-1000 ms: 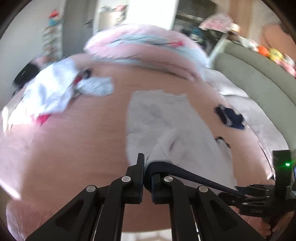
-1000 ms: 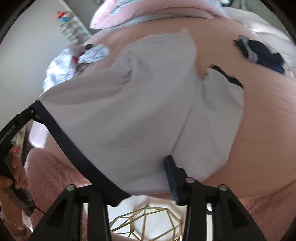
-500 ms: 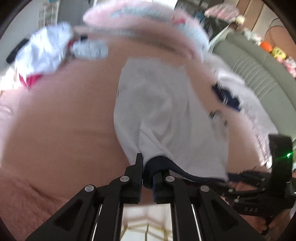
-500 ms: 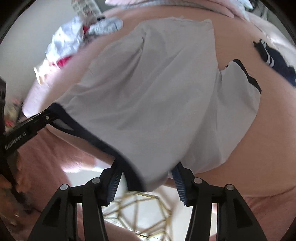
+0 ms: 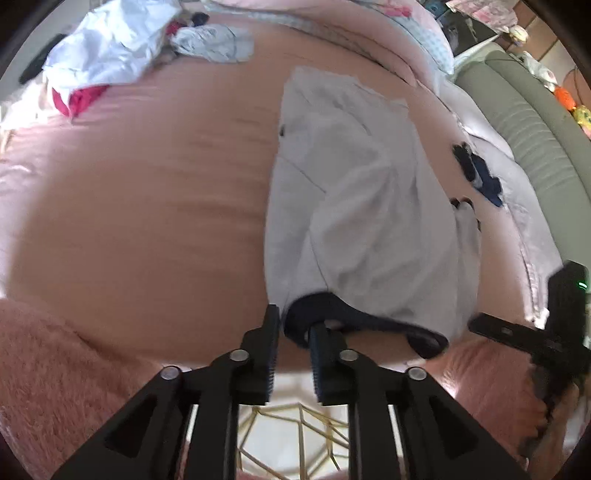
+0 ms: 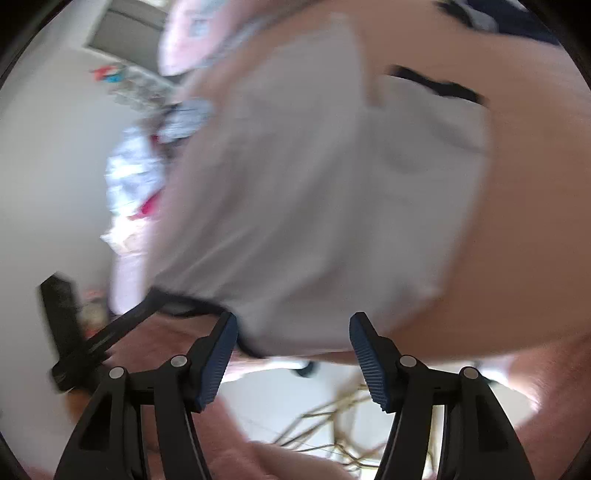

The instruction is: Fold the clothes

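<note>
One white shirt (image 5: 369, 206) lies spread on the pink bed (image 5: 147, 221), its dark-trimmed edge nearest both grippers. Left gripper (image 5: 291, 332) and right gripper (image 6: 293, 332) have just been opening, jaws apart, cloth released. Fabric is judged light, limp and prone to wrinkling; grasp at the trimmed corners.

Both wrist cameras sit low at the near edge of the pink bed (image 5: 147, 206), close over it, each looking steeply down and forward along its own fingers. The left wrist view faces up the bed toward the pillows (image 5: 388, 26) at its far end, sharp. The right wrist view faces the same way, rolled and blurred. Both share the white shirt (image 5: 354, 206) on the bed, the clothes pile (image 5: 110, 48) at the bed's far left, and the gold wire frame (image 5: 295, 435) below the bed's near edge.
</note>
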`<state>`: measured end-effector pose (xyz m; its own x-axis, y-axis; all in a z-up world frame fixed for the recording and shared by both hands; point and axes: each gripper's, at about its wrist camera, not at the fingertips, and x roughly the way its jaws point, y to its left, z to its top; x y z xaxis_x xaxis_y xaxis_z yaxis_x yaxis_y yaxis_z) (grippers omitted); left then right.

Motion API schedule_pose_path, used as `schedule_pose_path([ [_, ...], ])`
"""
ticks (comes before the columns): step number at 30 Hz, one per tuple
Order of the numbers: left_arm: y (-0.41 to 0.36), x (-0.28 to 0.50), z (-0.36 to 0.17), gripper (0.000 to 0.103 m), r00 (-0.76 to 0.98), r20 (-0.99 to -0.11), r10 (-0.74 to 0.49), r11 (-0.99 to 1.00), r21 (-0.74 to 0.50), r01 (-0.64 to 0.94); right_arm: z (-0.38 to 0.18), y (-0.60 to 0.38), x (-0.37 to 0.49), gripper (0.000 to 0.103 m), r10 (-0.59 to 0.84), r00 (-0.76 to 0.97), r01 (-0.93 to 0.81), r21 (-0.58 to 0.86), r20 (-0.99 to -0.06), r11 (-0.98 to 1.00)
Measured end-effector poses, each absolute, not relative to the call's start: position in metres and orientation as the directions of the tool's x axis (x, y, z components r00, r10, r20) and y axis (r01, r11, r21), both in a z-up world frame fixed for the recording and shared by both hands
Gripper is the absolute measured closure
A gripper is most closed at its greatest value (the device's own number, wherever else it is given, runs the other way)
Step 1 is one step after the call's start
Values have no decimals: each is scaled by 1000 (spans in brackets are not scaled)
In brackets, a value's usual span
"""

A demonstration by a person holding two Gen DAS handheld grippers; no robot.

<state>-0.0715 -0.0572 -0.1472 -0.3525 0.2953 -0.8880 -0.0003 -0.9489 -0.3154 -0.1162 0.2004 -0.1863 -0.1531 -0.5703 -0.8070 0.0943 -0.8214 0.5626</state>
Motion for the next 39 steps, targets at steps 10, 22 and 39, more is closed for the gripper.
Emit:
schedule_pose_path([
  [10,-102,-71,-114,52,-467,-795,387,-881,-469,68,-220,193,-101,40,-697,20,32,697,-717,-717],
  [22,-52,-182,-173,52,-447,-835,322,-940,-337,-48,-200,251,-113,40,-544,-281,-141,594,-791,-792],
  [39,-178,-112,-152,88,-589,-806,63,-817,-380,433,-171,261,-137,96,-195,-450,-104,268,-872,-958],
])
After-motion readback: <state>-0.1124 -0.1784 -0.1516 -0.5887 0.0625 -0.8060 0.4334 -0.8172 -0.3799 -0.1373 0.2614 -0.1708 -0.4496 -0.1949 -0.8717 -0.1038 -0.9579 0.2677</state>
